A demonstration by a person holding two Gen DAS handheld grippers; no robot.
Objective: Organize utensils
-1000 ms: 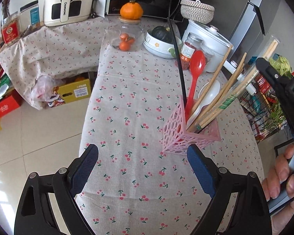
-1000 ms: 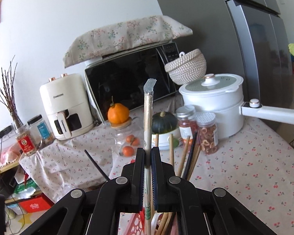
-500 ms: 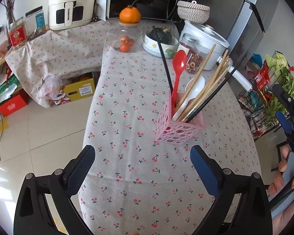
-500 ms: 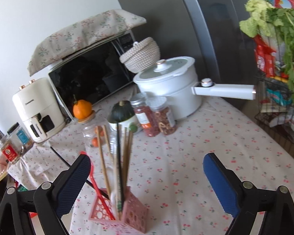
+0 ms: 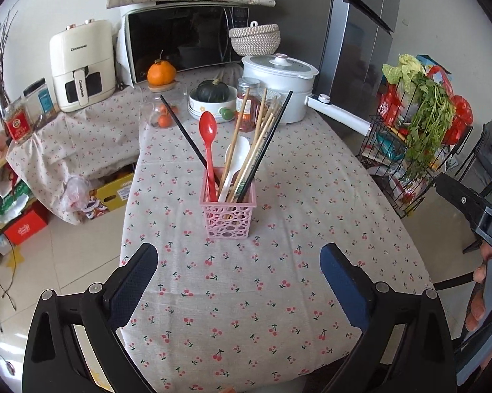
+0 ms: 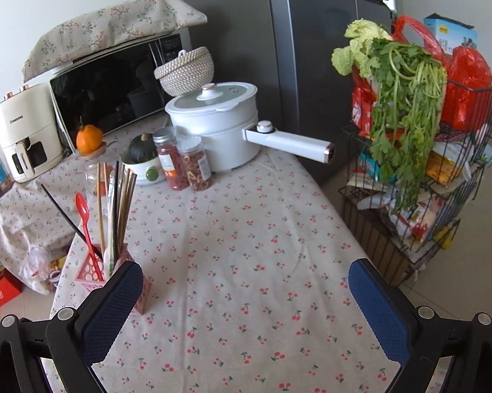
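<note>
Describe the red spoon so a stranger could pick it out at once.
On the cherry-print tablecloth stands a pink lattice basket full of utensils. The red spoon stands at its left side, bowl up, the only red piece among wooden and black chopsticks and a white spoon.

"CHANGHONG" on the white air fryer (image 5: 82, 65)

Near half of the tablecloth (image 5: 246, 298) is wide open, only the pink utensil basket (image 5: 228, 217) mid-table, pots and jars (image 6: 183, 163) crowding the back.
</note>
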